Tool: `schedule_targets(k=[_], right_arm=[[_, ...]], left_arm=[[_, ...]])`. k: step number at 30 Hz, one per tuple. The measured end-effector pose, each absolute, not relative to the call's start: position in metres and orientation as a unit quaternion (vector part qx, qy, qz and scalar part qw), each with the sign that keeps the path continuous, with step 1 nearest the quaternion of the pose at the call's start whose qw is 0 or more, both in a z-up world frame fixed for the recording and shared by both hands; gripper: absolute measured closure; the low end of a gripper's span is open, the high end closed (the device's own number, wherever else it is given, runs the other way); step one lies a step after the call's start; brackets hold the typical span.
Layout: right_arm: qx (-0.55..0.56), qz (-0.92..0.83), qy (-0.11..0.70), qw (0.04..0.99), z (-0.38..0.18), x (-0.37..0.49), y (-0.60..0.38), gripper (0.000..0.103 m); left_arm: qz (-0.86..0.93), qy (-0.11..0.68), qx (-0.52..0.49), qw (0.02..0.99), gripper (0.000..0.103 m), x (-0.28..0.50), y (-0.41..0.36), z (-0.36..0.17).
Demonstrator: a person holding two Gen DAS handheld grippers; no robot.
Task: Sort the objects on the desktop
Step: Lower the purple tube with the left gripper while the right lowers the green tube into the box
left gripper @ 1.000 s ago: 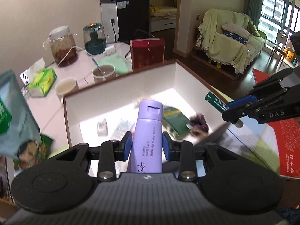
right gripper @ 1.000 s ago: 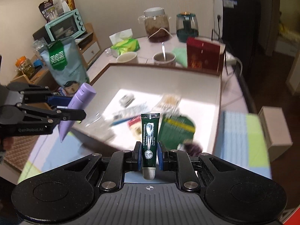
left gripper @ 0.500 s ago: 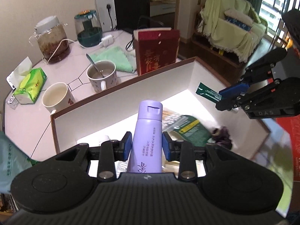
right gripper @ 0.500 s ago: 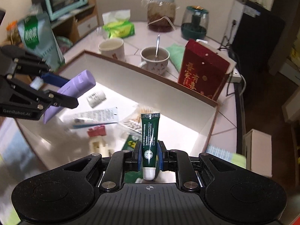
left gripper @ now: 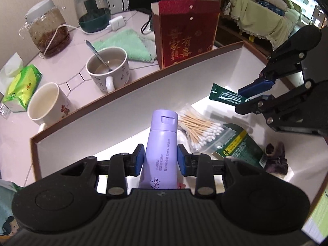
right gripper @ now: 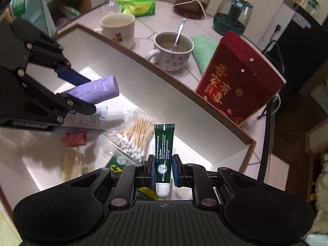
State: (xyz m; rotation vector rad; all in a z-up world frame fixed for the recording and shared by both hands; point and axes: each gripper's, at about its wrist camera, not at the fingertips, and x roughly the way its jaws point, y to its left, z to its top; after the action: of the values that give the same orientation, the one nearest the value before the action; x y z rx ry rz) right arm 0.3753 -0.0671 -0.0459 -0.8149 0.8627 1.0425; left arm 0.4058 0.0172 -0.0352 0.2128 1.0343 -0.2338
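My left gripper [left gripper: 161,160] is shut on a lilac bottle [left gripper: 162,149], cap pointing forward, held over the white box [left gripper: 127,96] with a brown rim. My right gripper [right gripper: 163,170] is shut on a small dark green tube [right gripper: 164,149], white cap toward me, also over the box. In the right wrist view the lilac bottle [right gripper: 96,90] and left gripper show at the left; in the left wrist view the green tube [left gripper: 225,95] and right gripper show at the right. A bag of cotton swabs [left gripper: 201,127], a green packet [left gripper: 239,147] and a purple scrunchie [left gripper: 275,155] lie inside.
Behind the box's far wall stand a red carton [left gripper: 186,30], a mug with a spoon [left gripper: 108,69], a second mug [left gripper: 47,102], a green cloth [left gripper: 127,45], a tissue pack [left gripper: 20,86] and two glass jars [left gripper: 49,32]. A red item [right gripper: 74,138] and a white tube [right gripper: 90,119] lie in the box.
Both grippers have moved forward and lower into the box, each still holding its item. The far wall and the mugs now appear much closer.
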Motion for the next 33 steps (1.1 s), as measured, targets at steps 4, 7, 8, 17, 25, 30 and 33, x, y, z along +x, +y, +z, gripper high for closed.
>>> schedule_targets(k=[4,7,8,17,25,30,33], right_arm=[[-0.397,0.469,0.375,0.694,-0.059,0.377,-0.061,0.087],[-0.412,0.468,0.370,0.689,-0.067,0.379,-0.058,0.087],[-0.415,0.467,0.366,0.690,-0.069,0.379,-0.058,0.087],[-0.402,0.478,0.359,0.694,-0.072,0.384,-0.063,0.087],[-0.369,0.487,0.368,0.701,-0.060,0.383,-0.071,0.086],[-0.357,0.489,0.368,0.706,-0.055,0.381,-0.076,0.029],[-0.350,0.491,0.367,0.708,-0.051,0.379,-0.078,0.028]], left_arm=[[-0.114,0.497,0.096,0.855,0.074,0.415,0.017,-0.043],[-0.115,0.500,0.096,0.853,0.074,0.419,0.017,-0.048],[-0.114,0.501,0.095,0.852,0.074,0.419,0.017,-0.049],[-0.112,0.507,0.087,0.850,0.074,0.425,0.021,-0.057],[-0.113,0.505,0.080,0.852,0.074,0.430,0.015,-0.057],[-0.107,0.498,0.085,0.856,0.067,0.430,0.012,-0.054],[-0.105,0.500,0.087,0.855,0.068,0.429,0.014,-0.054]])
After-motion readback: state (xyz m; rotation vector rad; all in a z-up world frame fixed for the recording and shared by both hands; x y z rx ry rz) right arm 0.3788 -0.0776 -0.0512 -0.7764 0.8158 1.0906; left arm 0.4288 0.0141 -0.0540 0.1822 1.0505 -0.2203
